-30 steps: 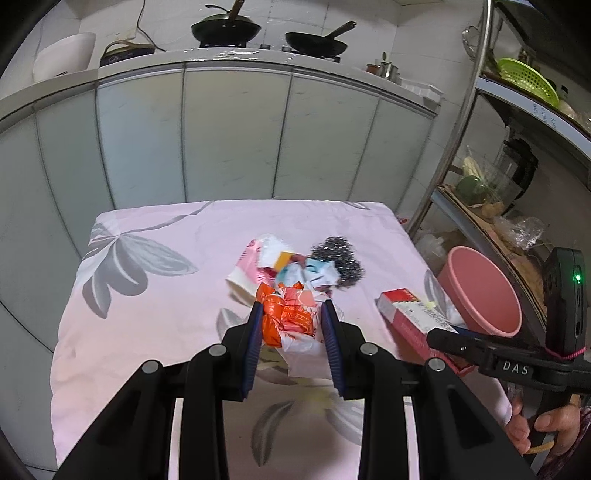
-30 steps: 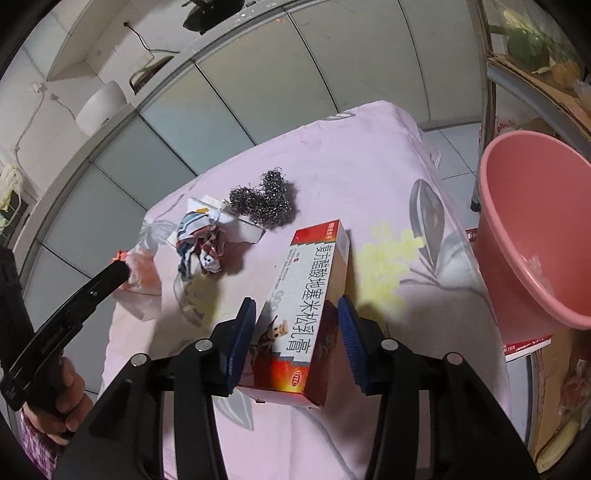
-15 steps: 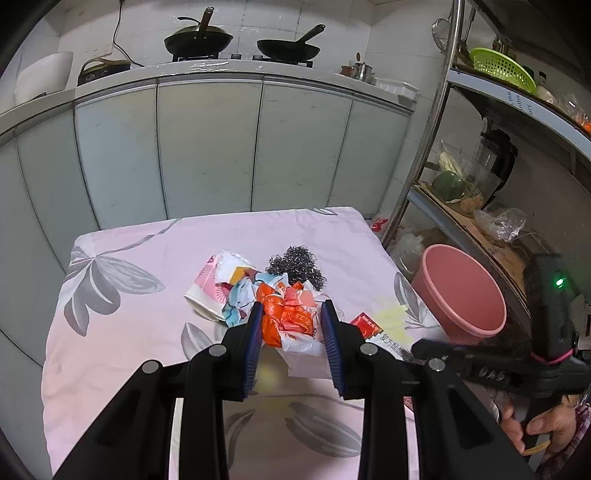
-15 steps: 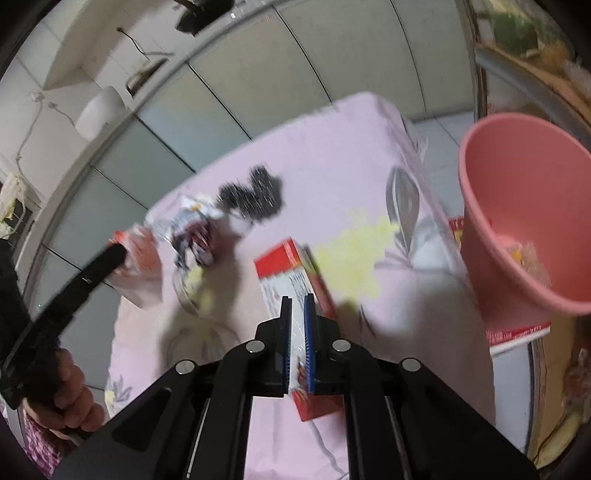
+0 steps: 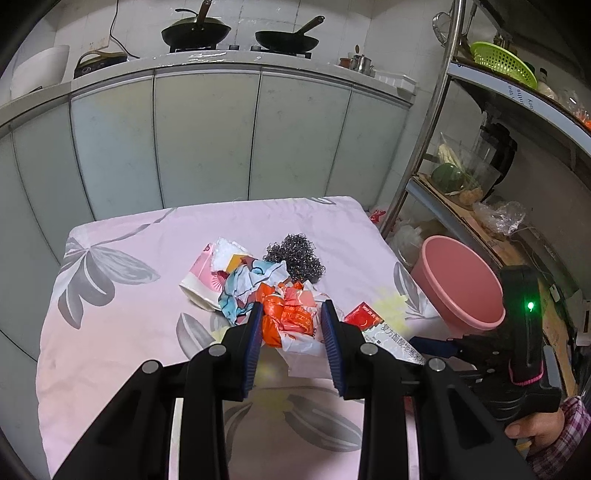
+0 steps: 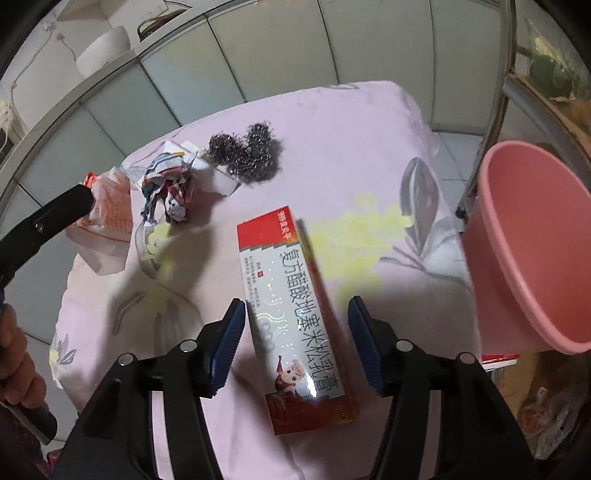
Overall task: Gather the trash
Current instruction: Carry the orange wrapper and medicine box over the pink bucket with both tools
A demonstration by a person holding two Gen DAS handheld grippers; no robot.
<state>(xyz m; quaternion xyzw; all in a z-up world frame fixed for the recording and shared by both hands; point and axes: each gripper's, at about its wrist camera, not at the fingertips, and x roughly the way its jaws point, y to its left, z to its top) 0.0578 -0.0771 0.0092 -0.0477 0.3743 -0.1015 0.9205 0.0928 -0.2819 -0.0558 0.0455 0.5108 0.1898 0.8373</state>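
Pink floral cloth [image 6: 351,122] | red-white box [image 6: 295,317]: 复方醋酸地塞米松乳膏, 999

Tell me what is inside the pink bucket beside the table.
The pink bucket shows only bare pink wall inside from the right wrist view; its bottom is cut off by the rim, so any trash there is hidden.

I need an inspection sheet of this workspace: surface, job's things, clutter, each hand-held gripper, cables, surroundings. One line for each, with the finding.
Surface: pink floral cloth covers the table.
Job's things: orange wrapper, medicine box, crumpled paper, steel scourer, paper cup; pink basin beside the table.
Clutter: nothing seen beyond the trash.
Left hand-held gripper: shut on the orange wrapper.
Right hand-held gripper: jaws opening, astride the medicine box, pads clear of it.
Cables: black cable on the wall behind the counter.
Surroundings: two pans on the stove, metal shelf, green basket.
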